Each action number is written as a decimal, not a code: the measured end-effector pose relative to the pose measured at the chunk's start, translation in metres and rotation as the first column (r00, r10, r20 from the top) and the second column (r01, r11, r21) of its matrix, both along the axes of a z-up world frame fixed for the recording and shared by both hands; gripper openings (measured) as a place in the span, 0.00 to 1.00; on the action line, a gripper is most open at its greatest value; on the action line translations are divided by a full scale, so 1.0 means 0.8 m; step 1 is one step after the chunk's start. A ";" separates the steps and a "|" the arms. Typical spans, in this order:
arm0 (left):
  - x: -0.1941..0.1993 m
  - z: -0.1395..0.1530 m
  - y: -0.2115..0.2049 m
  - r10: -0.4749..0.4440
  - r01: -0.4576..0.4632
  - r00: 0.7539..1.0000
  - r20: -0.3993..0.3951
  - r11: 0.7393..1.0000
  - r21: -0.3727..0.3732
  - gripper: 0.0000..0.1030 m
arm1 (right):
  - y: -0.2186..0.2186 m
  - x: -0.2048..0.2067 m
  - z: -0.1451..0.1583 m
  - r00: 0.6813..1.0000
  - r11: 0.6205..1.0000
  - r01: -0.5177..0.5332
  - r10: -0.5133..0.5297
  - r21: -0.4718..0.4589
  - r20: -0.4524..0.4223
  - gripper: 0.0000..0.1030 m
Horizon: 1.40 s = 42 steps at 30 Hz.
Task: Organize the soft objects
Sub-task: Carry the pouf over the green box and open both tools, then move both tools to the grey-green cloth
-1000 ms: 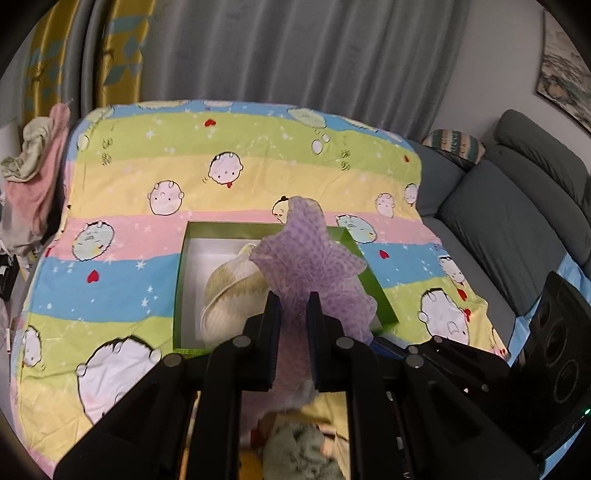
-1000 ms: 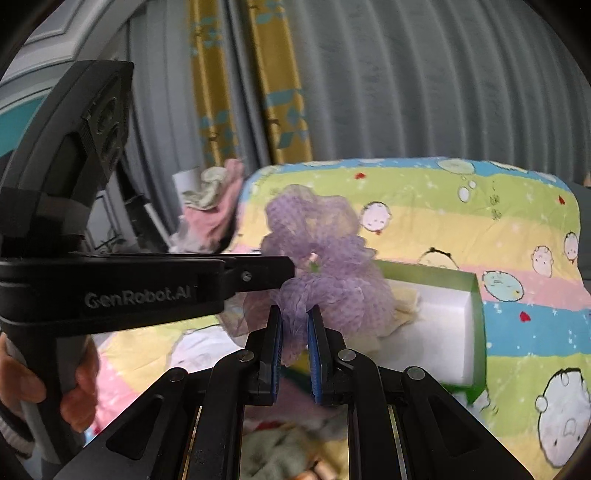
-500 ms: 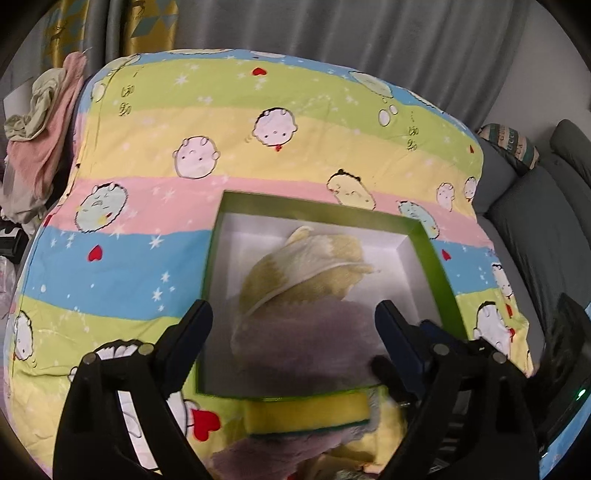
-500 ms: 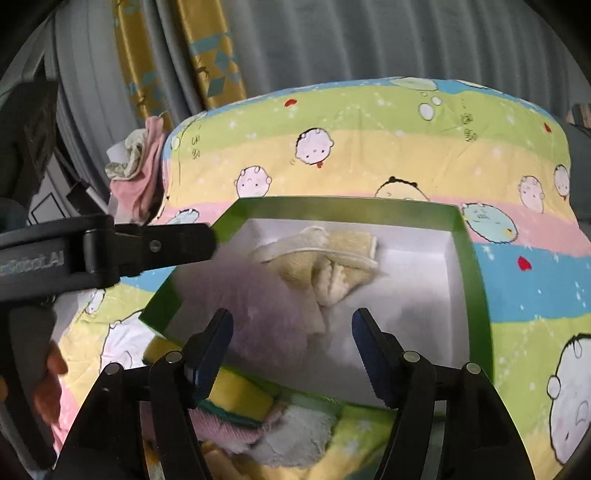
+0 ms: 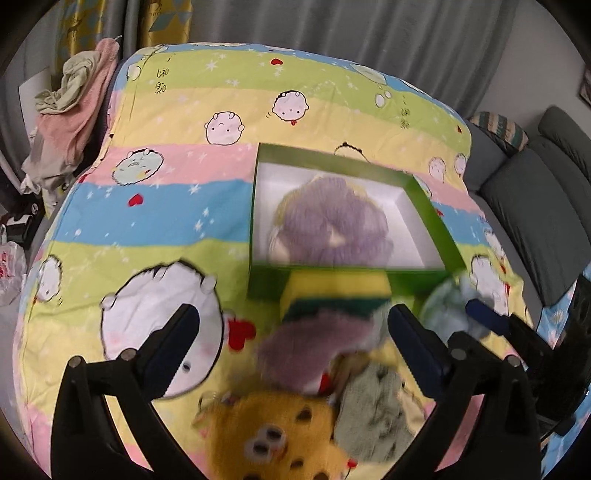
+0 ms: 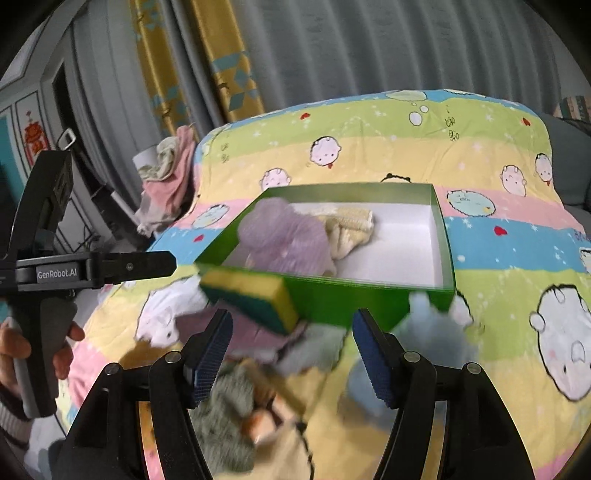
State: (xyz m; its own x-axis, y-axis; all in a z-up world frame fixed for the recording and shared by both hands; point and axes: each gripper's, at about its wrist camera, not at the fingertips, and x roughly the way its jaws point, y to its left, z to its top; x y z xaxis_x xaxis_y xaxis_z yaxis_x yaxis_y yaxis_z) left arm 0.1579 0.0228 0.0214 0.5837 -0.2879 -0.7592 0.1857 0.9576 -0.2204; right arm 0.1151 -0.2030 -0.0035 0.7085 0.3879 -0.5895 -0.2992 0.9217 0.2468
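The yellow-green sponge [image 6: 249,295] lies against the green box's [image 6: 332,301] near wall, just ahead of the right gripper's [image 6: 291,350] open, empty fingers, nearer the left one.

grey curtains [image 5: 332,33] | yellow patterned drape [image 6: 229,62] | grey sofa [image 5: 535,206] | cartoon bedsheet [image 5: 184,206]

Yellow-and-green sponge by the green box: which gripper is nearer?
Right, as far as I can judge. The right gripper sits just below the yellow-and-green sponge, jaws open; the left gripper hangs further back over the pile, also open.
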 end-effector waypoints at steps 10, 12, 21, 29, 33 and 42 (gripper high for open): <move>-0.082 -0.022 -0.002 -0.075 0.075 0.997 -0.033 0.997 -0.006 0.99 | 0.018 -0.079 -0.016 0.996 0.995 -0.086 0.085 -0.047 -0.021 0.66; -0.093 -0.027 -0.006 -0.097 0.096 0.995 -0.038 0.995 -0.023 0.99 | 0.025 -0.088 -0.019 0.993 0.991 -0.120 0.119 -0.066 -0.016 0.66; -0.105 -0.053 -0.009 -0.120 0.087 0.984 -0.128 0.968 -0.235 0.99 | 0.044 -0.096 -0.053 0.976 0.976 -0.218 0.218 0.010 0.004 0.66; -0.083 -0.064 -0.045 -0.139 0.094 0.978 -0.156 0.960 -0.264 0.99 | 0.039 -0.085 -0.079 0.970 0.969 -0.240 0.242 0.050 -0.034 0.66; -0.073 -0.078 -0.057 -0.137 0.093 0.976 -0.172 0.966 -0.242 0.98 | 0.042 -0.082 -0.087 0.966 0.967 -0.250 0.252 0.048 -0.050 0.66; -0.062 -0.094 -0.060 -0.125 0.069 0.973 -0.196 0.961 -0.269 0.63 | 0.037 -0.070 -0.098 0.960 0.958 -0.257 0.268 0.126 -0.083 0.66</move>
State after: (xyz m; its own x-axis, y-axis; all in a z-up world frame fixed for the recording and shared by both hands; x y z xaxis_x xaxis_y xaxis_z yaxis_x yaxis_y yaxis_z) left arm 0.1085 -0.0250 -0.0536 0.3789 -0.5380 -0.7530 0.1981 0.8420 -0.5018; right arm 0.0590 -0.1735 -0.0817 0.5136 0.6203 -0.5929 -0.4956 0.7785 0.3851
